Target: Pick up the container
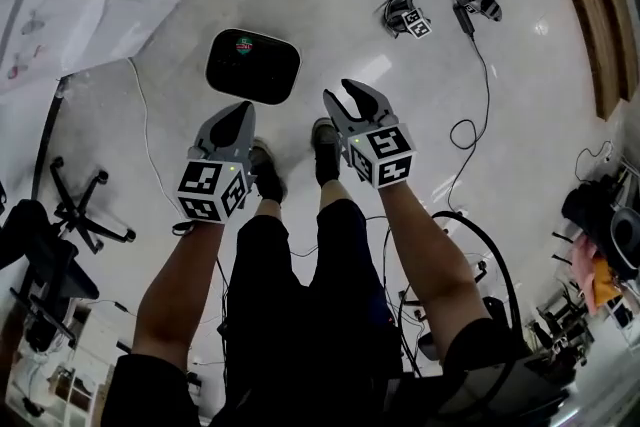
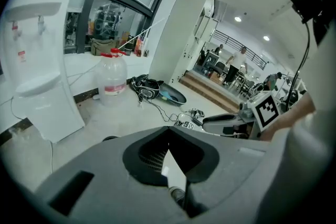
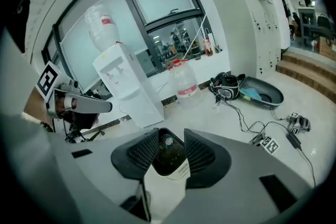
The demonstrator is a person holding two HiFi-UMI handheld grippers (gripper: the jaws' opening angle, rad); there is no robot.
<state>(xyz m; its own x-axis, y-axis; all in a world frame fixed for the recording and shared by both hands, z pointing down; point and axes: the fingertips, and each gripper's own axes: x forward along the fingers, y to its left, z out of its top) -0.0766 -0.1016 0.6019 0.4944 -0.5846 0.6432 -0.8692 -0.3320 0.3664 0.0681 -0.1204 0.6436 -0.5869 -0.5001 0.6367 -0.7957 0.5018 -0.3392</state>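
The container is a flat black box with rounded corners and a small round label on its lid, lying on the pale floor in front of the person's feet. My left gripper hangs just below and left of it, jaws shut on nothing. To the container's lower right my right gripper stands open and empty. In the right gripper view the container shows through the gap of the right gripper. The left gripper shows its jaws pressed together in its own view.
A white water dispenser stands at the upper left, with a cord running down the floor. Cables and two spare marker grippers lie at the upper right. A chair base sits at the left. A large water bottle stands by the wall.
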